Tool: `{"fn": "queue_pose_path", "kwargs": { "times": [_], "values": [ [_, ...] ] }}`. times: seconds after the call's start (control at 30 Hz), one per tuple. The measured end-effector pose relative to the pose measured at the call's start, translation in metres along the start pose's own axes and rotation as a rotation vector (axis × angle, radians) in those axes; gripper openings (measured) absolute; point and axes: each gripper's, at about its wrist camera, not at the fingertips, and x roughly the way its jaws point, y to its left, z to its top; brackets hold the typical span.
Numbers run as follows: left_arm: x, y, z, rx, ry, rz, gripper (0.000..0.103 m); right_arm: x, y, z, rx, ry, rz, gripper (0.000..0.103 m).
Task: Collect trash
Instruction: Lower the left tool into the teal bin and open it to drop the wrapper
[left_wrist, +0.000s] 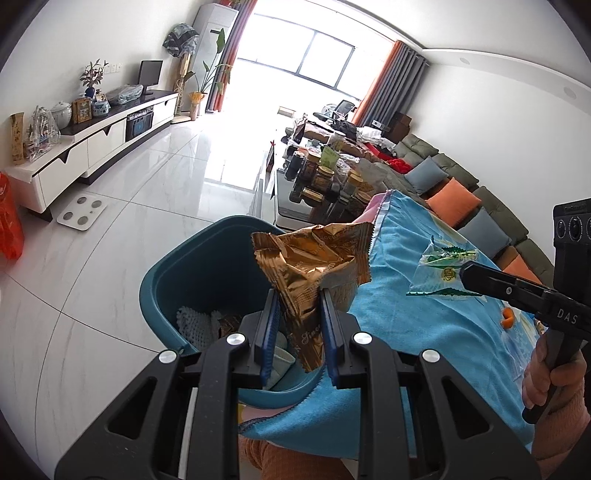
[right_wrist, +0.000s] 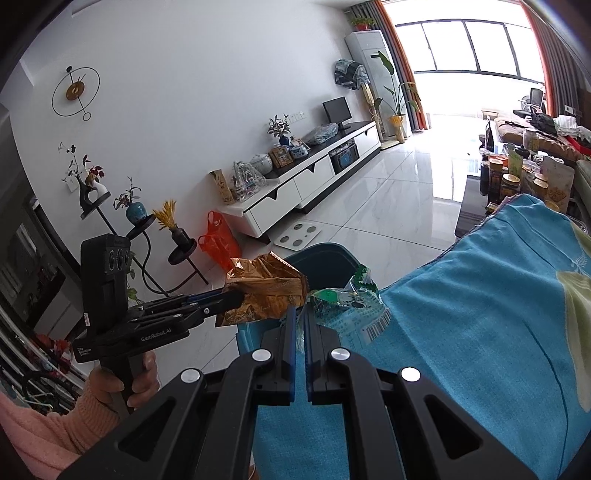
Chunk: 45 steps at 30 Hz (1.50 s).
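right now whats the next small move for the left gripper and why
Probably open the left gripper: its jaws are shut on the gold wrapper, which already hangs over the teal bin, so it should drop in. The right gripper holds the green wrapper near the rim.

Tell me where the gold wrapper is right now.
The gold wrapper is clamped in the left gripper, over the teal bin, beside the blue towel.
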Motion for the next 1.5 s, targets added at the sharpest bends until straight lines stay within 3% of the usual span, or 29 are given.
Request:
{"fn": "queue_pose_path", "kwargs": {
  "times": [0.73, 1.1, 1.5],
  "values": [
    [0.039, 0.024, -0.007, -0.054, 0.069, 0.084, 0.023, 0.071, 0.023, 0.018, -0.069, 0.124, -0.012, 0.003],
    [0.067, 0.030, -0.009, -0.071, 0.107, 0.102, 0.027, 0.102, 0.022, 0.024, -0.041, 0.183, -0.014, 0.006],
    [0.107, 0.039, -0.017, -0.117, 0.170, 0.095, 0.032, 0.099, 0.012, 0.018, 0.009, 0.192, -0.010, 0.007]
  ]
}}
